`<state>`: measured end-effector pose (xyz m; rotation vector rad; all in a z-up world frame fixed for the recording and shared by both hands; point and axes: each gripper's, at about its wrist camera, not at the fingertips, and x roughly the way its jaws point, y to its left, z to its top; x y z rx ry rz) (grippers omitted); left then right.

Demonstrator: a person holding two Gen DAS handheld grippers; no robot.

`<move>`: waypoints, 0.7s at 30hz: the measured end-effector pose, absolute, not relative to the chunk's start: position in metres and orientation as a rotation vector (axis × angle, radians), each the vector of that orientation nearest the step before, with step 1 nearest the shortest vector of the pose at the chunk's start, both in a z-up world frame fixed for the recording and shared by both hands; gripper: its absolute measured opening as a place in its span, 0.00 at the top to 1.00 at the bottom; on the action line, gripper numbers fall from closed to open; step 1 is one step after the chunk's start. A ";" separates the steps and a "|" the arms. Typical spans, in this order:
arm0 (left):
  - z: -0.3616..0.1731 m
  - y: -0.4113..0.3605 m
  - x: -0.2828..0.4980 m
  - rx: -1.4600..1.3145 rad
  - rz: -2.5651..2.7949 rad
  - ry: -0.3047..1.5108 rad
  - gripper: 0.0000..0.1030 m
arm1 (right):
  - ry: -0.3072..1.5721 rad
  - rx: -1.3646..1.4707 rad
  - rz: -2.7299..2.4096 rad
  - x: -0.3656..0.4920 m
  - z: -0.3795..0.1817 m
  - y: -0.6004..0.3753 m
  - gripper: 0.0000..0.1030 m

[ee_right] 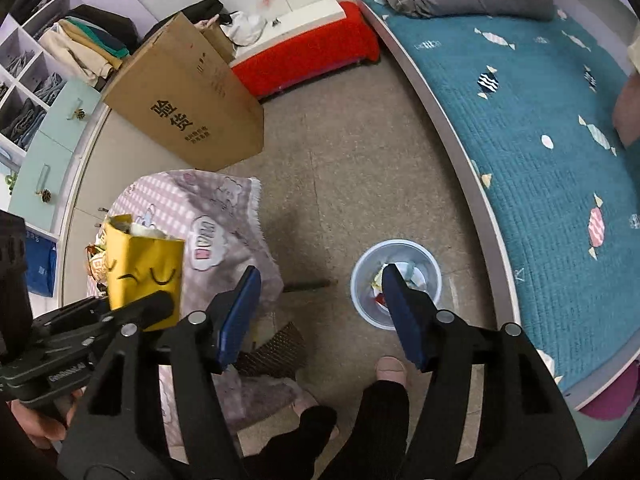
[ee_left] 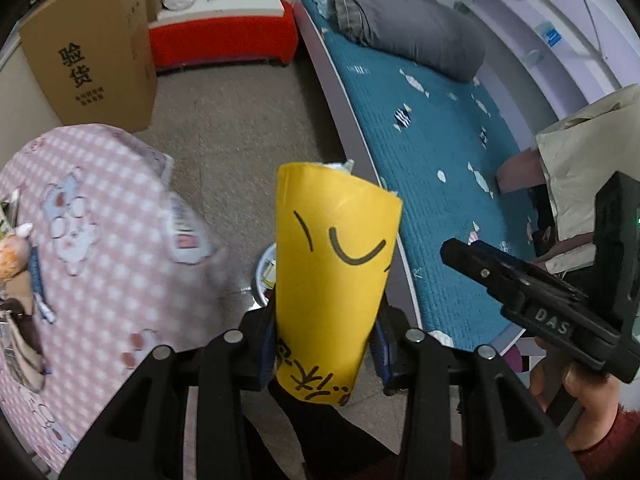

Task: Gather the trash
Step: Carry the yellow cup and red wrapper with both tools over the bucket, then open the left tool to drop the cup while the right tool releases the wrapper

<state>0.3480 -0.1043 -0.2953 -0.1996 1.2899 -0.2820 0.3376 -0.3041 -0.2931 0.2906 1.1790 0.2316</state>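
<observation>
A: The yellow paper carton with the drawn sleepy face (ee_left: 336, 276) stands upright between the pads of the left gripper (ee_left: 326, 344), clamped near its base, torn top up, something crumpled poking out of it.

B: And in the right wrist view it hangs over the table with the pink checked cloth (ee_right: 224, 216), well to the side of the pale round waste bin (ee_right: 396, 280) on the floor.

A: The right gripper (ee_right: 320, 316) has its blue-padded jaws spread wide, nothing between them. It hovers above the bin, which already holds scraps of paper.

B: So I'd judge the carton is the next piece to go in. Risks?

A: The grip is low on a tall, soft carton. Swing it across fast and it could tip or fold between the pads, and whatever is stuffed in the top could spill on the grey floor (ee_right: 352, 168).

B: The bin's mouth is small, too, and it sits close beside the bed with the teal quilted cover (ee_right: 532, 128). Let go off-centre and the carton bounces off the rim.

A: Both grippers near each other over that bin could also collide. The person's feet (ee_right: 390, 368) stand close by as well.
</observation>
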 end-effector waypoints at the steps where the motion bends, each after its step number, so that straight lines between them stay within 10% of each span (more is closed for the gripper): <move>1: -0.298 -0.112 0.351 -0.191 -0.281 1.296 0.63 | 1.179 0.281 0.229 0.338 -0.293 -0.307 0.37; 10: -0.312 -0.177 0.379 -0.126 -0.322 1.364 0.61 | 1.142 0.278 0.180 0.341 -0.286 -0.348 0.34; 16: -0.304 -0.191 0.396 -0.134 -0.313 1.345 0.31 | 1.092 0.309 0.150 0.346 -0.276 -0.368 0.33; 21: -0.303 -0.173 0.398 -0.211 -0.271 1.348 0.28 | 1.097 0.310 0.165 0.350 -0.276 -0.364 0.32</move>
